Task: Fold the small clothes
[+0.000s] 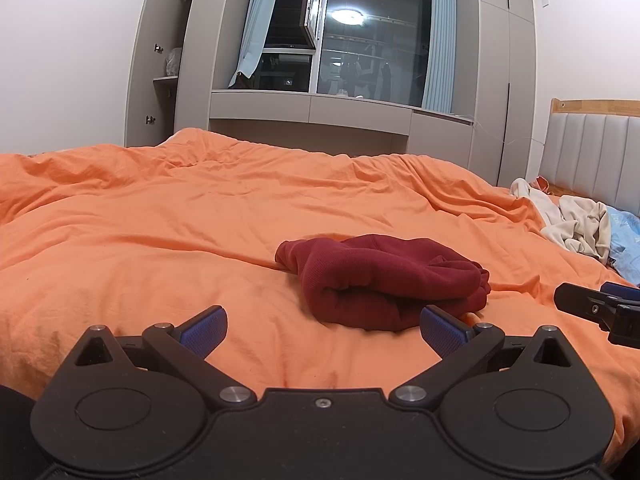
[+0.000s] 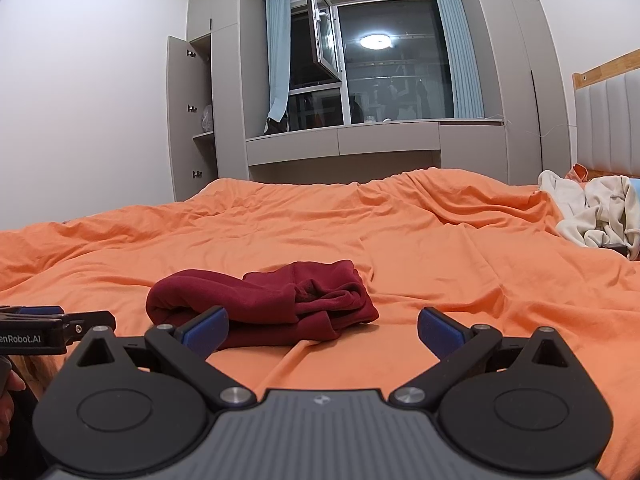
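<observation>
A dark red garment (image 1: 384,280) lies folded into a thick bundle on the orange duvet (image 1: 160,232). My left gripper (image 1: 324,326) is open just in front of it, its right pad close to the bundle's near edge, nothing held. In the right wrist view the same red garment (image 2: 264,300) sits ahead and to the left. My right gripper (image 2: 322,326) is open and empty, its left pad overlapping the bundle's near edge. Each gripper shows at the edge of the other's view: the right gripper (image 1: 600,308) and the left gripper (image 2: 48,324).
A pile of cream clothes (image 1: 572,220) with a blue item (image 1: 624,240) lies at the right by the padded headboard (image 1: 592,152). Grey wardrobes and a window (image 1: 360,40) stand beyond the bed. A hand (image 2: 8,392) shows at the left edge.
</observation>
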A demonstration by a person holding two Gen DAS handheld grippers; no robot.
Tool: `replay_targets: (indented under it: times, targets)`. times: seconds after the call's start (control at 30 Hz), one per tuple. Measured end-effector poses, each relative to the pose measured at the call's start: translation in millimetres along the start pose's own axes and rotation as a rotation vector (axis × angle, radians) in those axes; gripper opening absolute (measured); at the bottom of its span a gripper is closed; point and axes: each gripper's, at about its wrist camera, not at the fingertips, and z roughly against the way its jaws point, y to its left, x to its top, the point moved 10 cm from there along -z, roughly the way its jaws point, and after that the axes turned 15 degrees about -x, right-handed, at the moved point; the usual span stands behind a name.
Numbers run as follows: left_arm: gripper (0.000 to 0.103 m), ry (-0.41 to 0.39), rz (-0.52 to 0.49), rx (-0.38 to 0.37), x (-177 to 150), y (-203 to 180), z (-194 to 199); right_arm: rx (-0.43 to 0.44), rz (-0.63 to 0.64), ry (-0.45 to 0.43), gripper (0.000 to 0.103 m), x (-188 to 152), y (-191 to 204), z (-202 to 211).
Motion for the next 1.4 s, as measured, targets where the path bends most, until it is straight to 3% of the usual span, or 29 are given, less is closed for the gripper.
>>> replay_targets:
  times: [0.83,1.07,1.4]
  targets:
    - [0.102,-0.003,0.003,-0.009,1.1,-0.5,-0.3,0.0,0.0,0.001,0.103,0.3,0.3,0.5]
    - [0.102,0.008,-0.048,0.138,0.9,7.3,0.7,0.0,0.0,0.001,0.103,0.6,0.1,0.8]
    - [0.102,0.006,-0.041,0.139,3.3,13.6,4.3,0.0,0.0,0.002,0.103,0.9,0.0,1.0]
